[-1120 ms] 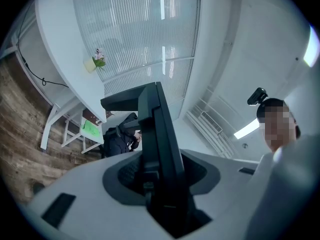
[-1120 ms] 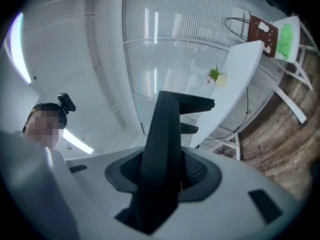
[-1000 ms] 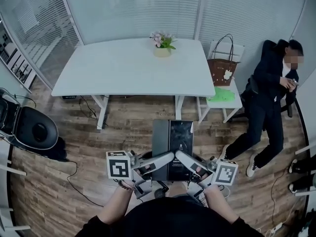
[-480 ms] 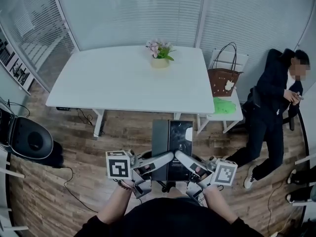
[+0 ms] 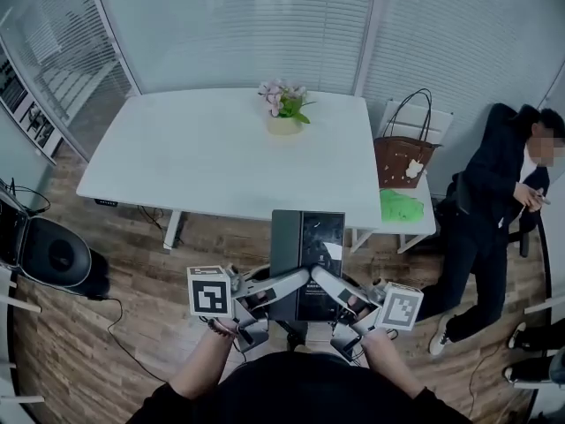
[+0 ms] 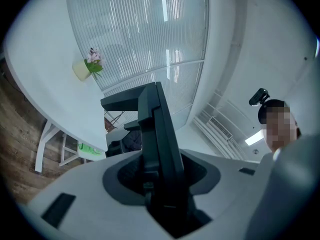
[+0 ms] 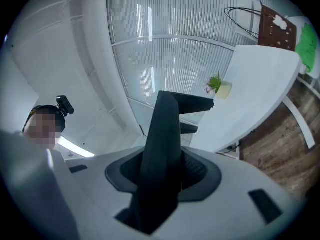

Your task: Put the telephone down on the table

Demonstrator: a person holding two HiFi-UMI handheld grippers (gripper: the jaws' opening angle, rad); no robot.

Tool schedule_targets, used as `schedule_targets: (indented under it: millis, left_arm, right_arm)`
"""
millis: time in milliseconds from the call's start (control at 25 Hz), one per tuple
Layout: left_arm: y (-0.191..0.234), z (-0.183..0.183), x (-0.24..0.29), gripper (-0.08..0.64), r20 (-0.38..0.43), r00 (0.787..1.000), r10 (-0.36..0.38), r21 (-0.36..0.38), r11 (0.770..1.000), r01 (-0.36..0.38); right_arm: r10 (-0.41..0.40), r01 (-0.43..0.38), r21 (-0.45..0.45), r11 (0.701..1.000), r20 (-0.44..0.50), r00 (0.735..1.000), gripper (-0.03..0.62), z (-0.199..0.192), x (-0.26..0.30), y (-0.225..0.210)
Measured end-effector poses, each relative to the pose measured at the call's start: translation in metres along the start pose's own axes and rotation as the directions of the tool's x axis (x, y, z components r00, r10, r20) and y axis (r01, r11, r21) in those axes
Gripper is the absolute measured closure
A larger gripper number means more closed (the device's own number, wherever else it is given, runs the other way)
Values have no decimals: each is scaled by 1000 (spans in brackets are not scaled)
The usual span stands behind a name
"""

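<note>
Black, glossy telephone (image 5: pixel 311 247) — clamped edgewise by left gripper (image 5: pixel 293 282) and right gripper (image 5: pixel 327 282).

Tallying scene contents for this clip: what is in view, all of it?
table: 1, white, centre
flowerpot: 1, pale, pink flowers, on table's far side
telephone: 1, black, between both grippers, by table's near edge
chair: 1, white, right of table
bag: 1, brown, on chair
green thing: 1, on chair, before bag
office chair: 1, black, far left
person: 1, dark clothes, seated right
left gripper: 1, grey, shut on telephone
right gripper: 1, grey, shut on telephone
</note>
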State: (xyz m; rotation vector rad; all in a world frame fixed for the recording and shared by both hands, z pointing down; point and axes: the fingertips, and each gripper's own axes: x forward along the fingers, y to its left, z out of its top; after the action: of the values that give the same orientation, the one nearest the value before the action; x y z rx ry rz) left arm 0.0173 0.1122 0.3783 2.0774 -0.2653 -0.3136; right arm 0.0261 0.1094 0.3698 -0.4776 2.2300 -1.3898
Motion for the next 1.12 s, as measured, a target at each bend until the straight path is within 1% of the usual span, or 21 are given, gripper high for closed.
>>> schedule_targets:
  millis: [160, 320, 440, 600, 1120]
  left_arm:
    - [10, 14, 15, 365, 22, 1000, 10, 1, 1000, -10]
    - [17, 24, 20, 365, 43, 999, 26, 3, 1000, -26]
    - [21, 27, 20, 365, 40, 999, 34, 1, 999, -34]
    - [25, 32, 22, 367, 39, 999, 36, 5, 999, -36]
    - [36, 37, 23, 367, 45, 998, 43, -16, 999, -42]
  right_arm:
    - [0, 0, 7, 1000, -24, 1000, 437, 20, 3, -11]
    - [15, -14, 14, 1000, -48, 999, 437, 31, 10, -17]
    - [16, -15, 24, 1000, -45, 999, 437, 32, 12, -20]
    - [22, -22, 17, 1000, -42, 999, 437, 38, 16, -23]
    - [3, -1, 38, 999, -51, 999, 437, 42, 21, -34]
